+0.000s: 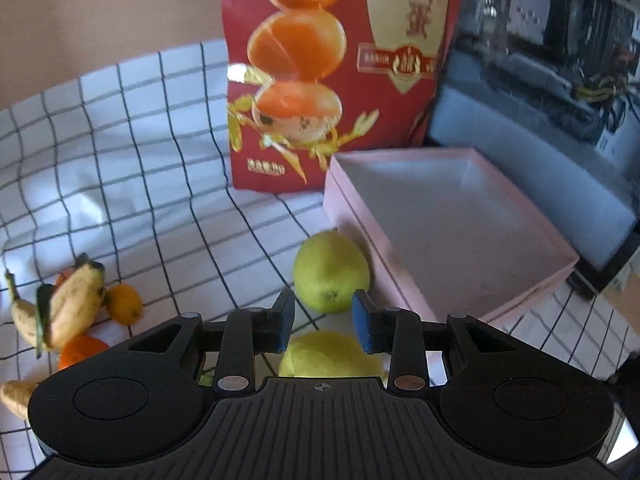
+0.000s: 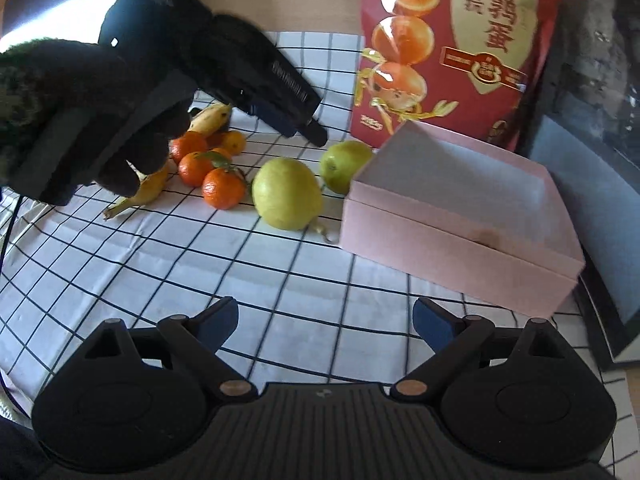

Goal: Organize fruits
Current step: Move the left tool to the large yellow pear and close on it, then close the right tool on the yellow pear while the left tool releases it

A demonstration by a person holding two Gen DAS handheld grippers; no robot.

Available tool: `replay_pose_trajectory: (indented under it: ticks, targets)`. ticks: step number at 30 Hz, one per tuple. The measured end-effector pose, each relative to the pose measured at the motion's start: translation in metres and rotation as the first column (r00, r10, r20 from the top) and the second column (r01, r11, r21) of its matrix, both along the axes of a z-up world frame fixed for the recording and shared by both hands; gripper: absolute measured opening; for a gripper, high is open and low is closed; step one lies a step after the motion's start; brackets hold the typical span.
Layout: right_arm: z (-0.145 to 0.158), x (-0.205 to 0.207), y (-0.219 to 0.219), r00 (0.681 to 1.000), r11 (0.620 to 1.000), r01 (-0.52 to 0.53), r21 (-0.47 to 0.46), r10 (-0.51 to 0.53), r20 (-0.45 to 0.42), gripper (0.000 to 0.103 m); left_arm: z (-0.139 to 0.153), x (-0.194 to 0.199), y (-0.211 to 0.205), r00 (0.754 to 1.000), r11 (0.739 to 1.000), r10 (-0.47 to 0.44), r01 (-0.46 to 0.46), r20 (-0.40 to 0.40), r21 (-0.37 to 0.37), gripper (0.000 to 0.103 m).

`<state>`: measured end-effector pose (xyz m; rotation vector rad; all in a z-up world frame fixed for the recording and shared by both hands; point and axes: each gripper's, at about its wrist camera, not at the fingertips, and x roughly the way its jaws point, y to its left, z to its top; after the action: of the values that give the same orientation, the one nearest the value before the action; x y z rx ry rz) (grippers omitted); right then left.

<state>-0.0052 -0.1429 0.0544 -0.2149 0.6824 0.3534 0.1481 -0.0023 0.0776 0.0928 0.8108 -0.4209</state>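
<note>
Two handheld grippers over a tabletop [image 2: 168, 248] covered with a white, black-gridded cloth. The left gripper [image 1: 323, 320], held in a dark-gloved hand [image 2: 84, 120], has its fingers [image 1: 362, 322] set narrow with nothing pinched between them; they hover above two green pears. The far pear [image 1: 331, 271] lies just beside the near left wall of the pink box [image 1: 376, 248]; the near pear [image 1: 330, 354] is partly hidden under the gripper body. The right gripper [image 2: 325, 326] has its fingers [image 2: 430, 326] spread wide and empty, over bare cloth near the box. The box interior is white and holds no fruit. Left of the pears lies a cluster of tangerines [image 2: 223, 188] and small bananas [image 2: 210, 118]. A red printed pouch [image 2: 452, 48] stands upright behind the box, at the far edge of the cloth
</note>
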Motion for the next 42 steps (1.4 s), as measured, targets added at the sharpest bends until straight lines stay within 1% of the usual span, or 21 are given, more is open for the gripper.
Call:
replay_pose_trajectory:
  ticks: [2,3,7,12,15,17,19,22,24,25,26,27,29,31,34,37,42]
  targets:
    - [0.001,0.000,-0.005,1.000,1.000,0.014,0.012,-0.015,0.002,0.095,-0.007,-0.001,0.005,0.999,1.000,-0.020,0.021,-0.025,0.017,0.036]
    - [0.001,0.000,-0.007,1.000,1.000,0.022,0.020,-0.022,-0.001,0.095,-0.007,-0.004,0.007,1.000,1.000,-0.024,0.024,-0.015,0.005,0.036]
    - [0.000,0.004,-0.012,0.999,0.999,0.038,0.038,-0.038,-0.009,0.095,-0.005,-0.018,0.020,1.000,0.999,-0.012,0.011,-0.021,-0.039,0.037]
    - [0.003,0.012,-0.009,1.000,0.997,0.020,0.076,-0.019,-0.010,0.095,-0.004,-0.048,0.042,0.999,0.995,0.040,-0.042,-0.035,-0.089,0.037]
    - [0.005,0.017,-0.003,1.000,0.995,-0.006,0.100,0.007,-0.009,0.095,-0.007,-0.061,0.060,0.994,0.986,0.093,-0.100,-0.061,-0.130,0.038]
    - [0.002,0.022,0.003,0.999,0.994,-0.035,0.108,0.037,-0.025,0.094,-0.009,-0.065,0.070,0.990,0.980,0.122,-0.132,-0.076,-0.147,0.041]
    - [-0.001,0.028,0.011,0.995,0.988,-0.071,0.135,0.079,-0.053,0.089,-0.012,-0.066,0.080,0.985,0.973,0.145,-0.160,-0.094,-0.168,0.043]
    - [-0.007,0.039,0.024,0.985,0.971,-0.112,0.210,0.136,-0.104,0.081,-0.015,-0.068,0.090,0.978,0.964,0.187,-0.201,-0.093,-0.174,0.042]
    - [-0.013,0.049,0.035,0.982,0.966,-0.119,0.231,0.149,-0.119,0.069,-0.017,-0.068,0.097,0.971,0.956,0.215,-0.231,-0.105,-0.181,0.041]
    - [-0.016,0.054,0.039,0.980,0.965,-0.116,0.233,0.149,-0.130,0.066,-0.018,-0.069,0.099,0.968,0.954,0.229,-0.245,-0.108,-0.176,0.038]
    - [-0.020,0.061,0.044,0.978,0.965,-0.111,0.238,0.149,-0.146,0.059,-0.020,-0.071,0.101,0.964,0.952,0.244,-0.260,-0.109,-0.162,0.037]
    - [-0.022,0.067,0.047,0.975,0.962,-0.108,0.251,0.153,-0.164,0.055,-0.021,-0.073,0.103,0.960,0.951,0.256,-0.271,-0.112,-0.149,0.037]
    - [-0.025,0.074,0.052,0.966,0.952,-0.124,0.280,0.180,-0.185,0.053,-0.024,-0.078,0.110,0.955,0.946,0.270,-0.287,-0.122,-0.152,0.037]
    - [-0.024,0.073,0.058,0.968,0.953,-0.143,0.267,0.190,-0.161,0.051,-0.025,-0.084,0.117,0.951,0.940,0.280,-0.299,-0.129,-0.167,0.037]
    - [-0.017,0.067,0.067,0.979,0.962,-0.165,0.217,0.186,-0.080,0.050,-0.025,-0.091,0.126,0.943,0.929,0.306,-0.325,-0.129,-0.179,0.037]
    - [-0.018,0.072,0.071,0.981,0.965,-0.167,0.204,0.184,-0.067,0.050,-0.024,-0.095,0.135,0.935,0.917,0.329,-0.350,-0.131,-0.193,0.037]
    - [-0.017,0.076,0.075,0.986,0.971,-0.156,0.180,0.164,-0.031,0.050,-0.024,-0.097,0.140,0.930,0.909,0.343,-0.364,-0.134,-0.201,0.037]
